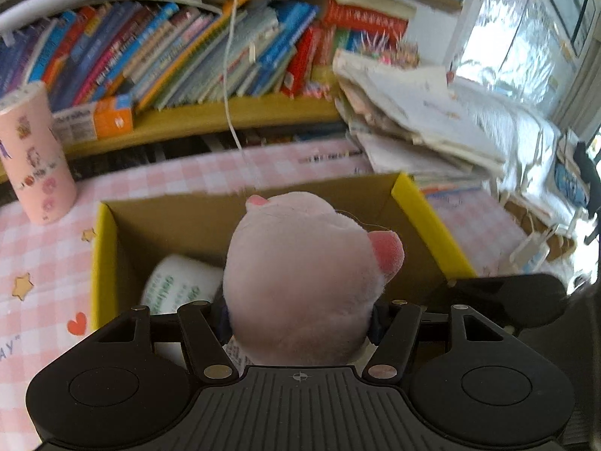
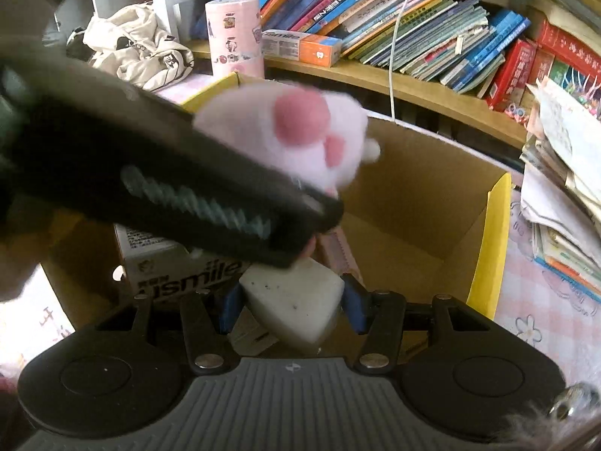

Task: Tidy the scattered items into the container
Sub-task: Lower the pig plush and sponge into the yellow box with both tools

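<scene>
While over the cardboard box (image 1: 428,221), left claw (image 1: 300,315) clamps plush toy (image 1: 300,278) — right claw (image 2: 291,302) clamps white block (image 2: 296,300).

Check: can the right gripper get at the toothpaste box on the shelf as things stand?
Probably not. The right gripper is shut on a white block, and the left gripper with its pink plush crosses in front of the toothpaste box.

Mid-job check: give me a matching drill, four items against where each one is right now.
Items:
1. pink plush toy
2. white wedge-shaped block
3. pink sticker-covered cylinder
4. orange and white toothpaste box

Places:
A. on the wooden shelf ledge, in front of the books
B. clamped in the right gripper
C. standing on the pink checked cloth beside the cardboard box
D. clamped in the left gripper

Pairs: 1-D, 2-B, 3-C, 4-A
</scene>
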### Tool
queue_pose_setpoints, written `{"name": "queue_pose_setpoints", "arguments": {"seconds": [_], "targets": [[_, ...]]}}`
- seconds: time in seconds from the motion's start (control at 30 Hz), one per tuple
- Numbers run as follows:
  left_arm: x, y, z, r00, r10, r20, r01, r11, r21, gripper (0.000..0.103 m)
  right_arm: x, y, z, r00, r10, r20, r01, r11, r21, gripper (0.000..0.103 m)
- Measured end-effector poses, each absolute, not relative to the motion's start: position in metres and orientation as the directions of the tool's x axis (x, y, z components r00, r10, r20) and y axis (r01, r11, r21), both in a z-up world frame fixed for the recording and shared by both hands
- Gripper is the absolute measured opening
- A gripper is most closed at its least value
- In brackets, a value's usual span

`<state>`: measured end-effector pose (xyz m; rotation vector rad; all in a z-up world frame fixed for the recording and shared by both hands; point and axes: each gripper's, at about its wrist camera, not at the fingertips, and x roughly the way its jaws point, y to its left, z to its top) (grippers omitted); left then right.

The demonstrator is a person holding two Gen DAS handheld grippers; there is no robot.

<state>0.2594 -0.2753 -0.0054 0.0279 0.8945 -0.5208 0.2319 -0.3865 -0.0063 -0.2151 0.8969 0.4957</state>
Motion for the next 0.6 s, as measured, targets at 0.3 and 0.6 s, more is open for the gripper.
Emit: {"name": "queue_pose_setpoints", "arguments": {"seconds": [0.3, 0.6], "targets": [[0.264, -0.280, -0.016, 0.489, -0.405, -0.773, 0.449, 0.876, -0.175, 0.066, 0.229, -0.379, -0.006, 0.516, 0.308, -0.799, -0.534, 0.845, -0.019, 0.053], [0.255, -0.279, -0.006, 0.533, -0.385, -0.754, 0.425, 0.892, -0.155, 0.082, 0.229, -0.381, -0.003, 0.542, 0.312, -0.781, -0.516, 0.856, -0.016, 0.077]]}}
